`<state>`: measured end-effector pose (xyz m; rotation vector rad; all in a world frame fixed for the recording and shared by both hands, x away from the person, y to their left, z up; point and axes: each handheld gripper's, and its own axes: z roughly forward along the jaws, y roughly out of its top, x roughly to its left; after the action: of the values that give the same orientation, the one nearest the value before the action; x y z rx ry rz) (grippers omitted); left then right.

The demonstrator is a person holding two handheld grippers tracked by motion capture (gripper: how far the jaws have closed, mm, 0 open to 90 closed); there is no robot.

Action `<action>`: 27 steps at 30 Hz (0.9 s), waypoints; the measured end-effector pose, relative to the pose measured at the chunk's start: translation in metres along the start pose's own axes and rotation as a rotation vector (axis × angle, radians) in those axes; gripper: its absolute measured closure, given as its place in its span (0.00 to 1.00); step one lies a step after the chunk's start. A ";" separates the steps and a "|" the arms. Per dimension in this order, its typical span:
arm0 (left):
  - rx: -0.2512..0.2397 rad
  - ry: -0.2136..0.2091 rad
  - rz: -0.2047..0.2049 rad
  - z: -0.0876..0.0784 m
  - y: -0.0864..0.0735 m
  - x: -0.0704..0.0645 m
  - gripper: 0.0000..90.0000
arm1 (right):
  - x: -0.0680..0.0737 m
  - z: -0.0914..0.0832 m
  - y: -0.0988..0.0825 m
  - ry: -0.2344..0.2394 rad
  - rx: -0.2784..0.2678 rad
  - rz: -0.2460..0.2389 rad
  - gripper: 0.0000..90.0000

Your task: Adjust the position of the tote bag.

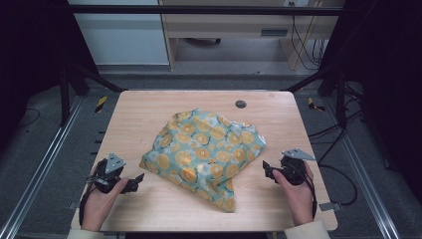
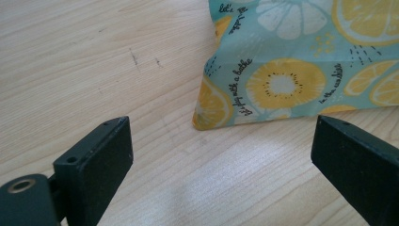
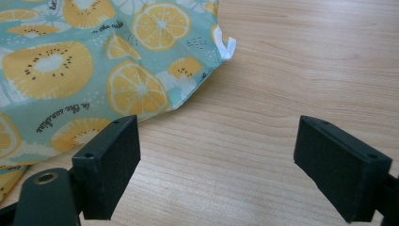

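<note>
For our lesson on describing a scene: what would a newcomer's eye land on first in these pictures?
First, the crumpled teal cloth printed with yellow citrus slices, lying mid-table on the pale wooden table. Next, the left gripper and right gripper, each hand-held at either side of the cloth, jaws open and holding nothing. A small dark round hole sits near the far edge.

Left gripper (image 1: 133, 185): black body, grey three-cornered top plate, black cable.
Right gripper (image 1: 267, 171): black, grey plate at 12 o'clock, black cable.
Jaws: black rectangular pads with small screw holes.
Sleeves (image 1: 307, 231): cream-coloured cuffs.
</note>
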<state>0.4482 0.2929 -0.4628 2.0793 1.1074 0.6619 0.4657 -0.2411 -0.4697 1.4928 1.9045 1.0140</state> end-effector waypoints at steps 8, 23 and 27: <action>-0.001 0.000 0.012 -0.001 0.000 -0.002 0.07 | 0.004 0.000 -0.001 0.018 0.004 -0.005 0.18; -0.003 0.005 0.005 -0.003 -0.002 -0.004 0.07 | 0.002 0.023 0.014 0.074 0.035 -0.010 0.19; -0.008 0.005 0.006 -0.003 -0.001 -0.006 0.07 | -0.005 0.043 0.041 0.083 0.038 -0.033 0.21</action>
<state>0.4425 0.2895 -0.4622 2.0762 1.1006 0.6731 0.5237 -0.2312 -0.4622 1.4561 2.0093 1.0453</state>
